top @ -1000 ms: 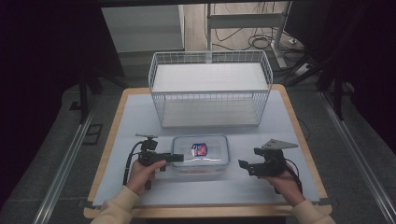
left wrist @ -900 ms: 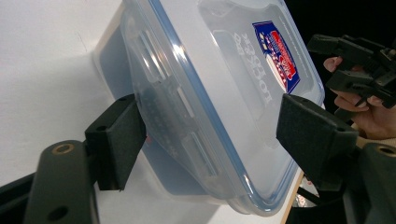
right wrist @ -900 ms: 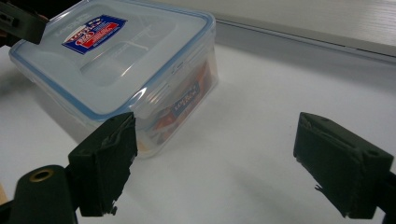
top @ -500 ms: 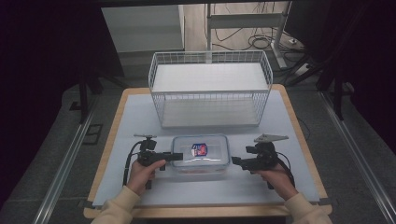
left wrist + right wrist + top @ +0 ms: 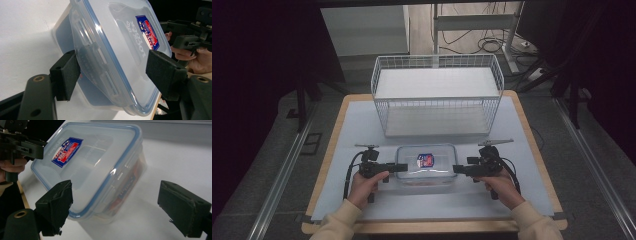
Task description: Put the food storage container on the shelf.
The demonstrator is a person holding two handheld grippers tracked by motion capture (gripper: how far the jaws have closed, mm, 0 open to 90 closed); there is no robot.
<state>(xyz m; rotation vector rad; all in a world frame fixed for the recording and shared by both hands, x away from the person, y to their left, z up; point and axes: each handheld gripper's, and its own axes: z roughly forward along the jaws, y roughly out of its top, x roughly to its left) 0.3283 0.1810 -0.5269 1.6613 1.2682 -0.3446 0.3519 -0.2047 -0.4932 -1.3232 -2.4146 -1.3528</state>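
A: Where is the clear rectangular plastic container with the blue-sealed lid (image 5: pixel 426 167) sitting?

B: It is resting on the near middle of the pale worktop (image 5: pixel 362 125), in front of the white wire basket (image 5: pixel 437 95), which is standing at the far side. A red and blue label (image 5: pixel 426 160) is showing on the lid.

A: And the two tools?

B: The left gripper (image 5: pixel 401 168) is reaching in at the container's left end, the right gripper (image 5: pixel 458 169) at its right end. In the left gripper view the left one's jaws have just been closing a little, yet they are standing apart around the end of the container, one pad (image 5: pixel 66 75) beside its wall, not clearly pressing. In the right gripper view those jaws are gaping wide, with the container's corner between them.

A: So how far along is it?

B: Early, I'd judge: the lid is sitting on, the box is lying flat on the worktop, and neither side is gripping it yet. Clamping and whatever follows, lifting or unclipping, is all remaining.
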